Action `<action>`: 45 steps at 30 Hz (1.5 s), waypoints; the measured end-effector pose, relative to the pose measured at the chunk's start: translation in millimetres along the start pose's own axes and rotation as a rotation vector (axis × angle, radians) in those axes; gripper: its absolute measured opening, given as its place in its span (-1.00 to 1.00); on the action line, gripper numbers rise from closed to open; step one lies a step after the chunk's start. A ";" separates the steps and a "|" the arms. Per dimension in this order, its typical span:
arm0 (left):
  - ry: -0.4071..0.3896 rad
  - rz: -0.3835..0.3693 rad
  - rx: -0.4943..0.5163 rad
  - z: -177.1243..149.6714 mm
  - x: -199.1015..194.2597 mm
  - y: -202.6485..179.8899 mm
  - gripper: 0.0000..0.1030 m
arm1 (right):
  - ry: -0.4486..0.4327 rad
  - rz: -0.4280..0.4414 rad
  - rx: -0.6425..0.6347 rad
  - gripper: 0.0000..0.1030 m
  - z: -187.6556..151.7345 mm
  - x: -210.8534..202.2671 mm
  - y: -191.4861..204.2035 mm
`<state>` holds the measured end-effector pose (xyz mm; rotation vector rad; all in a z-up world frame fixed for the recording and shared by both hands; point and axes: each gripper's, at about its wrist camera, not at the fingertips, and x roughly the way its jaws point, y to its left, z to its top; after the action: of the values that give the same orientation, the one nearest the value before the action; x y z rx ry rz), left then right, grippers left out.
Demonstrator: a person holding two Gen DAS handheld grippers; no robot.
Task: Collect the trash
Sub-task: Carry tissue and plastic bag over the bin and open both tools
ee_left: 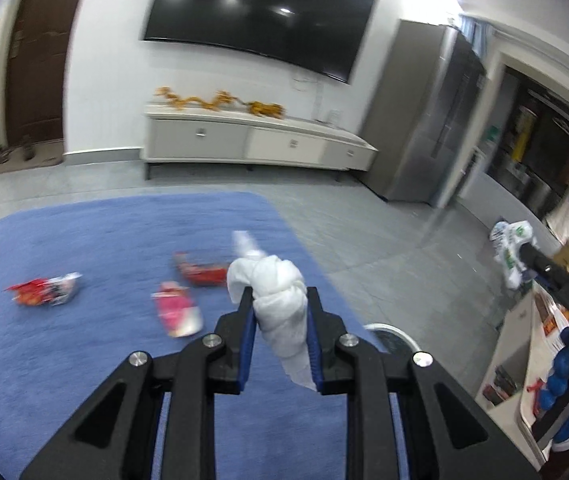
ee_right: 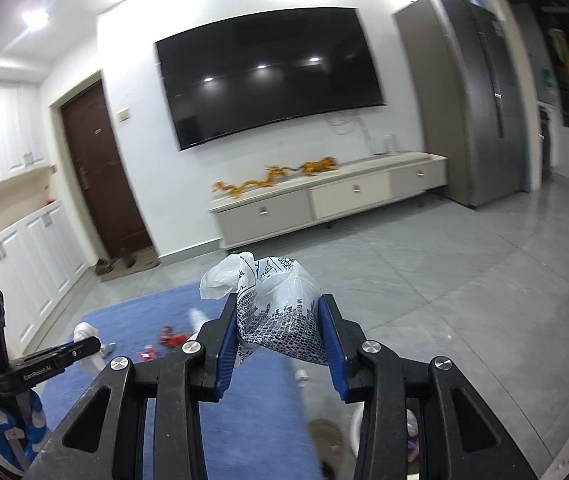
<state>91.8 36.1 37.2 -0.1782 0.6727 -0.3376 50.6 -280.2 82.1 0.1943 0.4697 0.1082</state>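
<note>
My left gripper (ee_left: 279, 294) is shut on a crumpled white tissue wad (ee_left: 280, 292), held above the blue rug (ee_left: 84, 240). My right gripper (ee_right: 278, 306) is shut on a white printed plastic bag (ee_right: 280, 304); the bag also shows in the left wrist view (ee_left: 510, 248) at the right. On the rug lie a red and white snack wrapper (ee_left: 44, 290), a pink wrapper (ee_left: 176, 308) and a red wrapper (ee_left: 200, 270). The left gripper and its tissue show at the lower left of the right wrist view (ee_right: 84, 332).
A white TV cabinet (ee_left: 252, 144) with a yellow dragon ornament (ee_left: 220, 102) stands under a wall TV (ee_left: 260, 16). A grey fridge (ee_left: 424, 120) is at the right, a brown door (ee_left: 36, 60) at the left. A white round bin rim (ee_left: 394, 332) sits beside the rug.
</note>
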 end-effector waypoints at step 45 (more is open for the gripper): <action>0.431 -0.177 0.260 -53.2 288.6 -226.3 -0.58 | 0.301 -0.213 0.313 -0.26 -102.3 96.4 -205.3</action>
<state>212.7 -281.8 -110.0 0.0881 1.0323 -0.6399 101.1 -449.8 -92.8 0.4369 0.8048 -0.1482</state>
